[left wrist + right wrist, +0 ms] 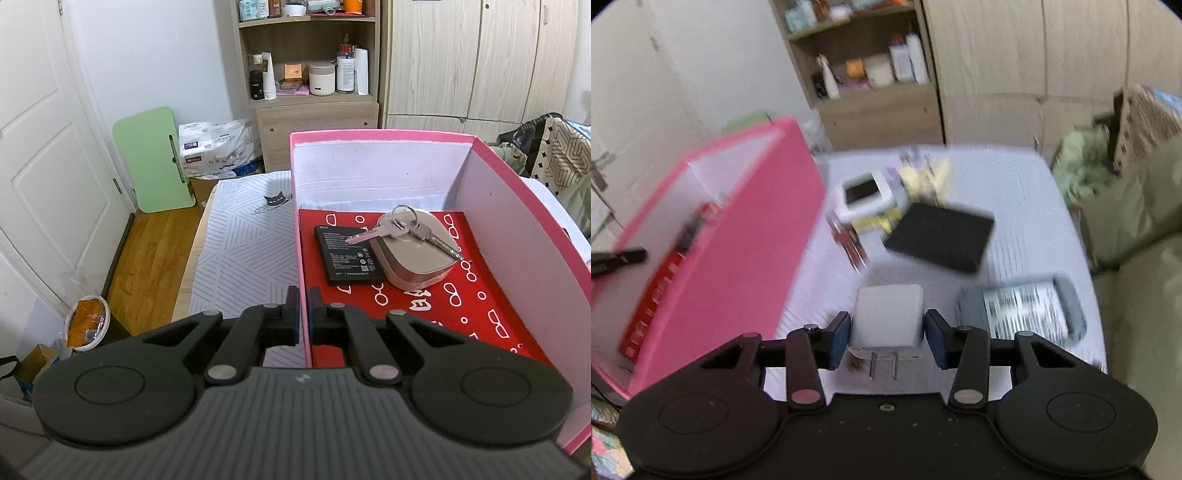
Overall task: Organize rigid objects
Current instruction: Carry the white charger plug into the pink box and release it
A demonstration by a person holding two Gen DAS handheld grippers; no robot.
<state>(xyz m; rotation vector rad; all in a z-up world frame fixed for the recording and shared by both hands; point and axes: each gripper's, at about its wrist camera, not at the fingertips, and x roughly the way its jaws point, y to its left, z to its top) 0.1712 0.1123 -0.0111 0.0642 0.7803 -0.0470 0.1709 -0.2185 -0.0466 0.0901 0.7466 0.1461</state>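
My left gripper (303, 295) is shut on the left wall of the pink box (517, 206), one finger on each side. On the red lining inside lie a black battery (345, 254) and a beige rounded case (417, 266), with keys (402, 229) on top of the case. In the right wrist view, my right gripper (888, 328) is shut on a white plug charger (888, 314) with its prongs pointing back at the camera. The charger stays sharp against the blurred bed. The pink box (746, 240) stands to its left.
Still on the bed sheet (1015, 206) are a black square pad (940, 236), a white-framed device (864, 195), a grey labelled device (1023, 310), a red item (849, 240) and yellow packets (927, 177). A shelf unit (306, 74) and wardrobe (480, 55) stand behind; green cushions (1137, 258) are at the right.
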